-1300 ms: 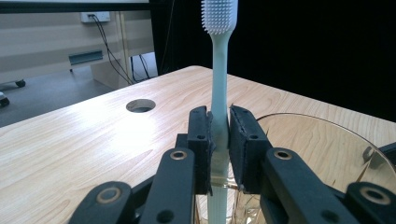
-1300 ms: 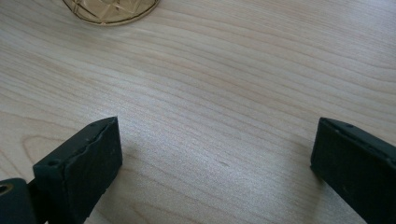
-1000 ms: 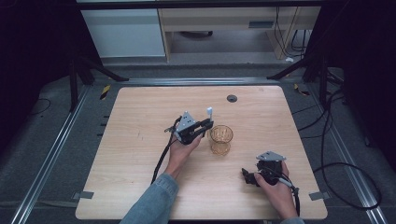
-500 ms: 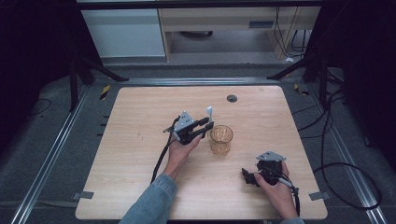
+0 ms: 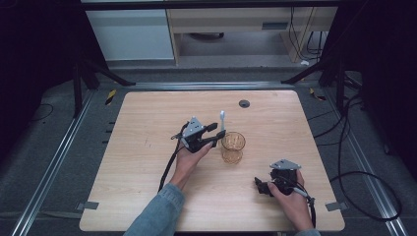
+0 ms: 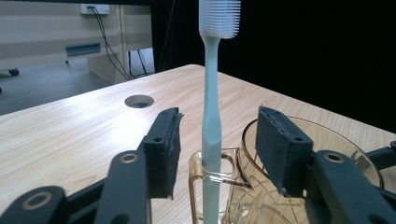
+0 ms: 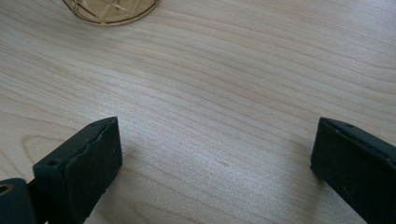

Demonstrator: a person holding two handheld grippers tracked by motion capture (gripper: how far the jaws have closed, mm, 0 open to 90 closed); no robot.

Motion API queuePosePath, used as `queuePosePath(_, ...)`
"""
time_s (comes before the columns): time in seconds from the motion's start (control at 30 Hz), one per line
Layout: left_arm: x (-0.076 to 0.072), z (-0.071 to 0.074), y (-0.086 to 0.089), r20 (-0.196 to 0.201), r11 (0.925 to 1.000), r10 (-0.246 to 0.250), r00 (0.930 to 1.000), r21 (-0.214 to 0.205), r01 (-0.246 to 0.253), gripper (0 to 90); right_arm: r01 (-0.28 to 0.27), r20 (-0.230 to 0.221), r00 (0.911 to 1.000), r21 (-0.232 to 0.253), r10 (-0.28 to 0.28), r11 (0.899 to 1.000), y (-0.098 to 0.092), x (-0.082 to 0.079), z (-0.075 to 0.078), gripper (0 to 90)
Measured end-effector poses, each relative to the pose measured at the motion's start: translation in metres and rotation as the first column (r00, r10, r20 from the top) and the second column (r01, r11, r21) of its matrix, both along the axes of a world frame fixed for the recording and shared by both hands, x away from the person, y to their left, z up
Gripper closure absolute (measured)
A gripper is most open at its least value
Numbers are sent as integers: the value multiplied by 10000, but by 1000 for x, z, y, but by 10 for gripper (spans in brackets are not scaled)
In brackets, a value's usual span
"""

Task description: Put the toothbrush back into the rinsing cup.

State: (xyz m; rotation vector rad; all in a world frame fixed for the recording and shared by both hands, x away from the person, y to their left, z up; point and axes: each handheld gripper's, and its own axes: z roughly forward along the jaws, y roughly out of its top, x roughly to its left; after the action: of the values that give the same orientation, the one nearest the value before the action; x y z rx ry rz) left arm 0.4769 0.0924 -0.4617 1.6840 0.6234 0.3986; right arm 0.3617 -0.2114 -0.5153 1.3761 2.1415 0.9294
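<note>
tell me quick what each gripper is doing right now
Left gripper: open, jaws just been opening, toothbrush standing free between them beside the amber glass mug.
Right gripper: open, holding nothing, over the table.

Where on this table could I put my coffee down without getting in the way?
The table has bare wood along its left side, and the far strip around the small round hole is free too. The middle is crowded: the left gripper, its jaws just opening, flanks a toothbrush standing through the handle of the amber cup. The right gripper rests open near the right front corner.
</note>
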Motion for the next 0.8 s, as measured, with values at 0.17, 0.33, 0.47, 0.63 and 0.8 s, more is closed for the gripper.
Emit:
queuePosePath(0.17,-2,4,3,-6,10000,-16,10000,20,16,445,0,0,10000,-1,0,10000,0,0,0,24)
queuePosePath(0.33,-4,7,5,-22,9999,-8,10000,112,8,397,-3,3,10000,-4,3,10000,0,0,0,24)
queuePosePath(0.47,-6,9,9,-129,9997,45,9999,256,-42,336,0,-1,10000,-2,0,10000,0,0,0,24)
queuePosePath(0.63,-8,12,12,-270,9975,7,9996,709,12,263,1,1,10000,-2,-1,10000,0,0,0,24)
queuePosePath(0.8,-11,14,18,-312,9938,262,9992,1085,-226,206,-1,0,10000,-2,1,10000,0,0,0,24)
